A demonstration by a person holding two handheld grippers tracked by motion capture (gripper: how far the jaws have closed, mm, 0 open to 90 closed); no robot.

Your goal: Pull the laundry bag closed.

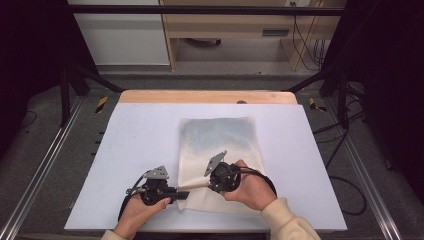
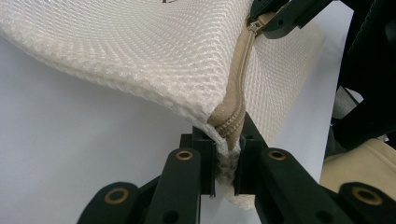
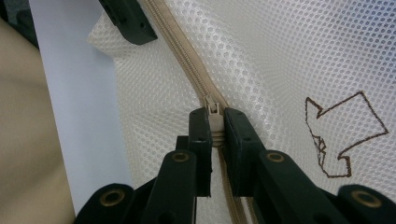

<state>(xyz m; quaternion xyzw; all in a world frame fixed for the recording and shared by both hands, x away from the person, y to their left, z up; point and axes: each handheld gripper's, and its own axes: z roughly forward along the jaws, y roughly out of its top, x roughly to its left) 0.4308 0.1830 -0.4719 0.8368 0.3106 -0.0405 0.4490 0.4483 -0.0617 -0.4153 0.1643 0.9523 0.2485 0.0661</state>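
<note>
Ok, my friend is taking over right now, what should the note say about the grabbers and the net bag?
Left gripper: shut on the mesh bag's near corner, at the zipper's end.
Right gripper: shut on the zipper pull, a little way along the zipper.
The bag lies on the white table, its near edge lifted.
Done: both grips set.
Left: probably slide the pull along while the left holds the corner.

mesh bag: cream, brown outline motif; zipper: beige; tongs: black
</note>
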